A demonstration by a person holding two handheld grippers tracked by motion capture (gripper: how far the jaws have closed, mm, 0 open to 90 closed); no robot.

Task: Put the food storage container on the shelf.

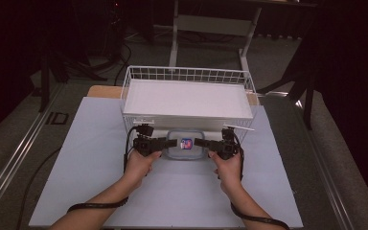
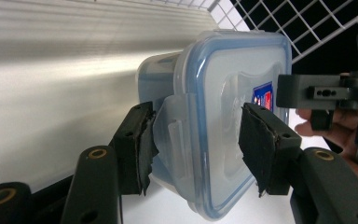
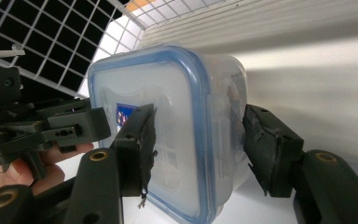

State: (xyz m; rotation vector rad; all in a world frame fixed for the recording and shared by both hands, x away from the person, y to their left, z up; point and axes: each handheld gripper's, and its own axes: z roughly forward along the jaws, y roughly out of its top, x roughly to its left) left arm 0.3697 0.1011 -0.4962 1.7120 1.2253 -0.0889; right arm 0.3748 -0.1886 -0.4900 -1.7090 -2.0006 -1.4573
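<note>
Looking down from the high view, the clear container [image 1: 186, 146] with its blue-edged lid sits between the two grippers at the near side of the white desk [image 1: 172, 196], right in front of the white wire basket [image 1: 188, 96] and its flat white tray. The left gripper [image 1: 170, 142] comes in from one end and the right gripper [image 1: 201, 142] from the other, each carried by a hand, left hand [image 1: 139, 163] and right hand [image 1: 227, 165], with cables trailing back along the forearms. A red and blue sticker shows on the lid.

Over to the left gripper view: the container [image 2: 223, 116] is turned on its side relative to the camera, lid facing right. One of the fingers [image 2: 140, 149] presses on the side clasp and body, the other lies against the lid face, so this gripper is clamped on the container's end. Beyond it the other gripper [image 2: 303, 91] reaches onto the far end by the sticker, basket mesh [image 2: 317, 23] behind.

Now the right gripper view: the same container [image 3: 168, 130], lid facing left. One of the fingers [image 3: 137, 144] sits flat on the lid, the other against the body side, clamped across this end too. The opposite gripper [image 3: 74, 126] holds the far end, and the basket wall [image 3: 42, 42] rises behind it.
</note>
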